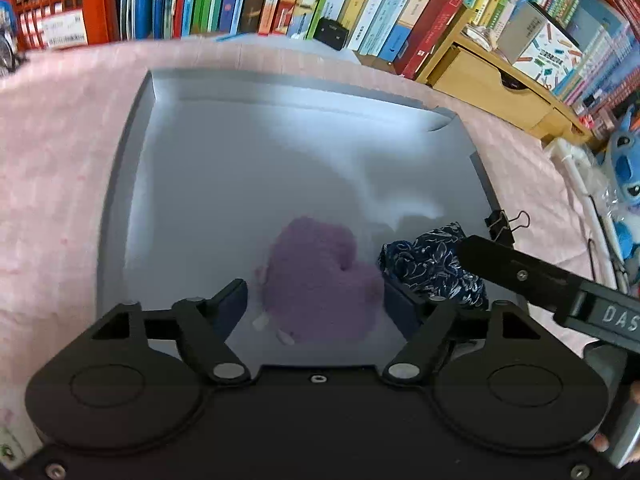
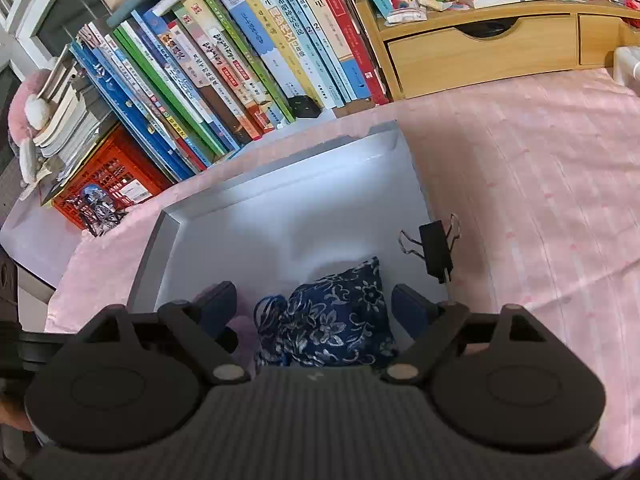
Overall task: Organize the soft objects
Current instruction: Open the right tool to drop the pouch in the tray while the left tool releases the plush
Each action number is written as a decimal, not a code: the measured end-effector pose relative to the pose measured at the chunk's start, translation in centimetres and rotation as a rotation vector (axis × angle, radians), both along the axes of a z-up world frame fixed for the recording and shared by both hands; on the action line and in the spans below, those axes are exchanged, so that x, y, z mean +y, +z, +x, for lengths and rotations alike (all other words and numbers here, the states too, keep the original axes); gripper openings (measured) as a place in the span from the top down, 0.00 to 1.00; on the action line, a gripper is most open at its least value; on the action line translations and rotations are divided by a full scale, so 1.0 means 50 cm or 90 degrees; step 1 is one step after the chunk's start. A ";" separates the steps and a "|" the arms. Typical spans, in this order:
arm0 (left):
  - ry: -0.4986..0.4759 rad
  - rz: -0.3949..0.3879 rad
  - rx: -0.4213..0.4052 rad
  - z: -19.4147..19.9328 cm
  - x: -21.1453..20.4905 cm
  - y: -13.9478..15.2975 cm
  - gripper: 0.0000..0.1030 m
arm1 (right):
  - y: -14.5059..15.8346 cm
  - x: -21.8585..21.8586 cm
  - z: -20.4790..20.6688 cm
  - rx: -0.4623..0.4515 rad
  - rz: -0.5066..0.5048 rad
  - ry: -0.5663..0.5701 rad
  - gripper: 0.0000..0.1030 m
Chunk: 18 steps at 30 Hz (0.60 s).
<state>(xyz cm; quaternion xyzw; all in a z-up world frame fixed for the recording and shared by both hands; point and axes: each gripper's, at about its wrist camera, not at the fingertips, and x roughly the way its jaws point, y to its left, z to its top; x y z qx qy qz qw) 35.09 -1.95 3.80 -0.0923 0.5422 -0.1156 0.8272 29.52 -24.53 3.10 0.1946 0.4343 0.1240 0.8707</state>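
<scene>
A purple fluffy heart-shaped plush lies inside a grey shallow box, near its front. My left gripper is open, its fingers on either side of the plush and apart from it. A dark blue floral fabric pouch lies to the right of the plush in the same box. In the right wrist view the pouch sits between the open fingers of my right gripper, not squeezed. The box fills the middle there. The right gripper's finger reaches in over the pouch in the left wrist view.
The box rests on a pink cloth. A black binder clip grips the box's right wall. Books stand along the back, with an orange crate at left and a wooden drawer unit at right. A blue plush toy sits far right.
</scene>
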 end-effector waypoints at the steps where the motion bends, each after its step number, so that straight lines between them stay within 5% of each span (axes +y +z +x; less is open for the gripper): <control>1: -0.001 0.004 -0.003 -0.003 0.001 0.003 0.26 | 0.002 0.000 -0.003 -0.002 0.001 0.001 0.12; 18: -0.037 0.011 -0.117 -0.130 0.022 0.133 0.18 | 0.106 -0.003 -0.110 -0.106 -0.044 0.034 0.09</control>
